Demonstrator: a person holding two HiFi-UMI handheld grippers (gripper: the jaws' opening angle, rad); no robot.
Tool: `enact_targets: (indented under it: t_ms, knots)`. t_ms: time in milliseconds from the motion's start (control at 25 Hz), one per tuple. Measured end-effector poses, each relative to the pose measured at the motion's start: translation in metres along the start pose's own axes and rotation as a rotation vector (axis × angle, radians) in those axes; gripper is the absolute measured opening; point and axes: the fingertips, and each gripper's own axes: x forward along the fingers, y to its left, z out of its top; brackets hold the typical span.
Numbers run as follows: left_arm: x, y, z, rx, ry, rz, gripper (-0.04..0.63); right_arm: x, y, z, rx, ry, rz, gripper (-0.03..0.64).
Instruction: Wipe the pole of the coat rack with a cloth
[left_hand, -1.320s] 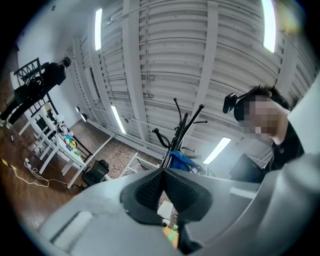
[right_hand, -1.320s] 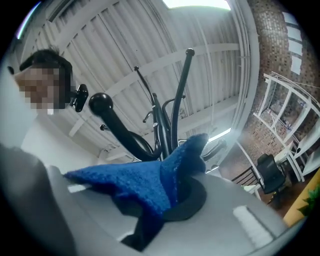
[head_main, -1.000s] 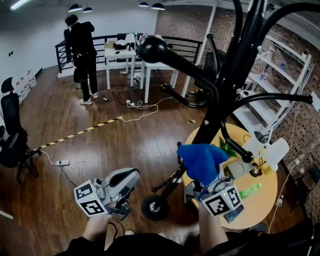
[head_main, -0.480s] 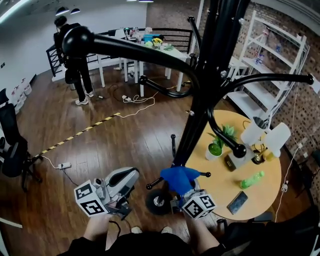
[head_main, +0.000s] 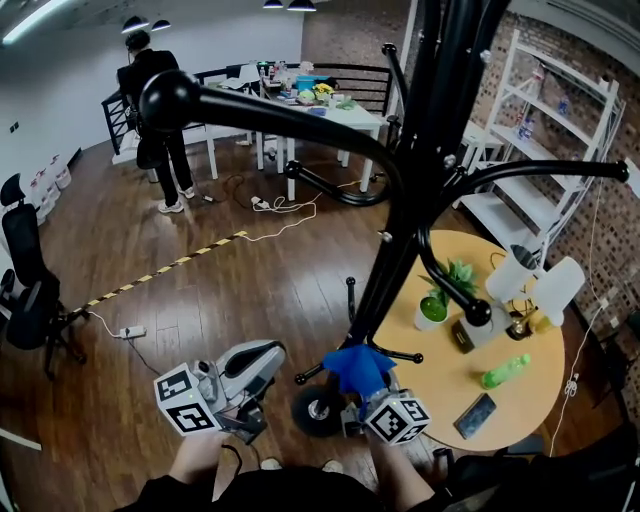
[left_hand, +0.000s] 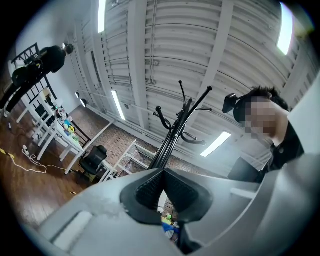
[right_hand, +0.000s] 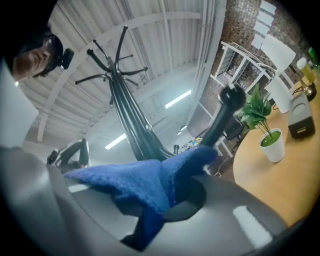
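The black coat rack pole slants from the top of the head view down to its wheeled base. My right gripper is shut on a blue cloth, which is pressed to the pole low down, just above the base. In the right gripper view the blue cloth drapes over the jaws, with the pole rising behind it. My left gripper hangs left of the base, apart from the pole. Its jaws are shut with nothing between them, and the coat rack stands beyond.
A round wooden table at the right carries a potted plant, a green bottle and a phone. A white shelf stands behind. A person stands far left; an office chair and floor cables lie about.
My right gripper has slid the blue cloth down the pole, from about table height to just above the base. The left gripper has barely moved.
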Motion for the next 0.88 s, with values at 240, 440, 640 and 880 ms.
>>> enact_targets:
  t_ms: [240,440,640,880]
  knots:
    - [-0.005,0.001,0.009,0.023,-0.035,0.01,0.002,0.007,0.062,0.086,-0.043,-0.169,0.133,0.031]
    - [-0.007,0.006,0.016,0.041,-0.07,0.023,0.002,0.018,0.12,0.178,-0.16,-0.296,0.274,0.031]
    - [-0.011,0.01,0.023,0.056,-0.096,0.029,0.002,0.022,0.156,0.241,-0.181,-0.377,0.356,0.031]
    - [-0.018,0.012,0.027,0.065,-0.114,0.051,0.002,0.021,0.168,0.257,-0.234,-0.409,0.354,0.029]
